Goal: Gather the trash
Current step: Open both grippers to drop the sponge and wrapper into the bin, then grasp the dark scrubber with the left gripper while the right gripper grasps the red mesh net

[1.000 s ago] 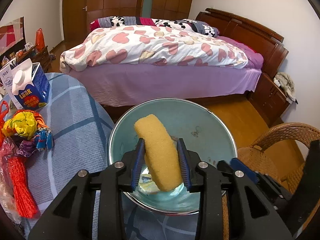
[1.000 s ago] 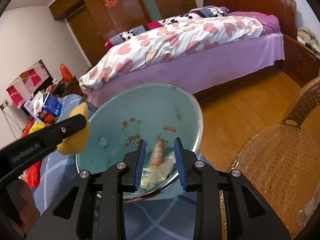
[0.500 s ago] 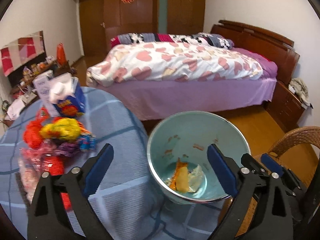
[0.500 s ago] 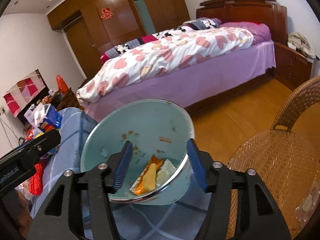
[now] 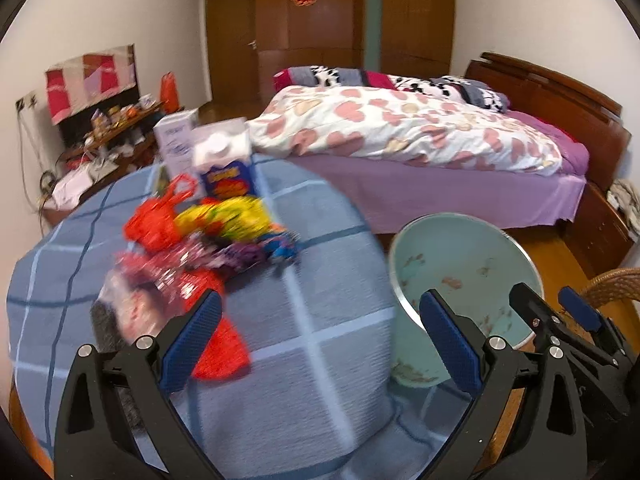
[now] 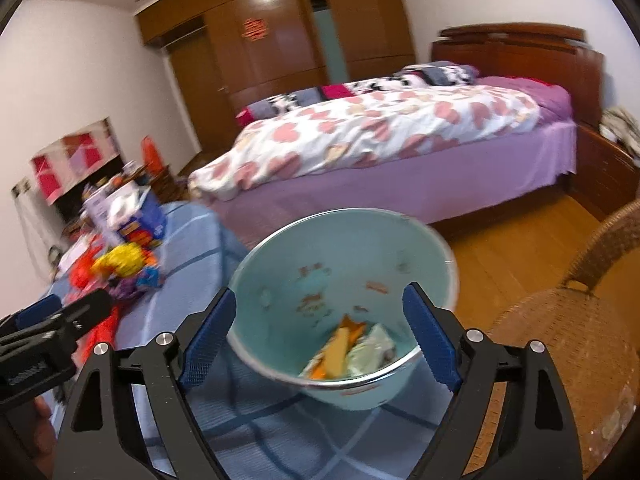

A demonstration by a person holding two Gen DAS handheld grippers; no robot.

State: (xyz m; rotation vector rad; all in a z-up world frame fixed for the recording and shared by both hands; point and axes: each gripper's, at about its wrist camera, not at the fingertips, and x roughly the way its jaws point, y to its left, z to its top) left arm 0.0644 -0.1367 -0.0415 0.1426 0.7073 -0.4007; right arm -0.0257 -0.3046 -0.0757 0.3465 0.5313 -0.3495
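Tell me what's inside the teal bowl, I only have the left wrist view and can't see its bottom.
Observer: In the right wrist view the teal bowl holds a yellow sponge piece lying on an orange scrap, with a pale wrapper beside them.
Operator: Is the right gripper holding anything?
Observer: No. The right gripper has just been opening; its jaws stand wide, nothing pressed between the pads.
Operator: And my left one?
Observer: The left gripper has also just opened and is empty. From the right wrist view it sits left of the bowl, over the blue checked cloth.
Operator: What's right of the bowl?
Observer: A wicker chair, its seat close to the bowl's side.
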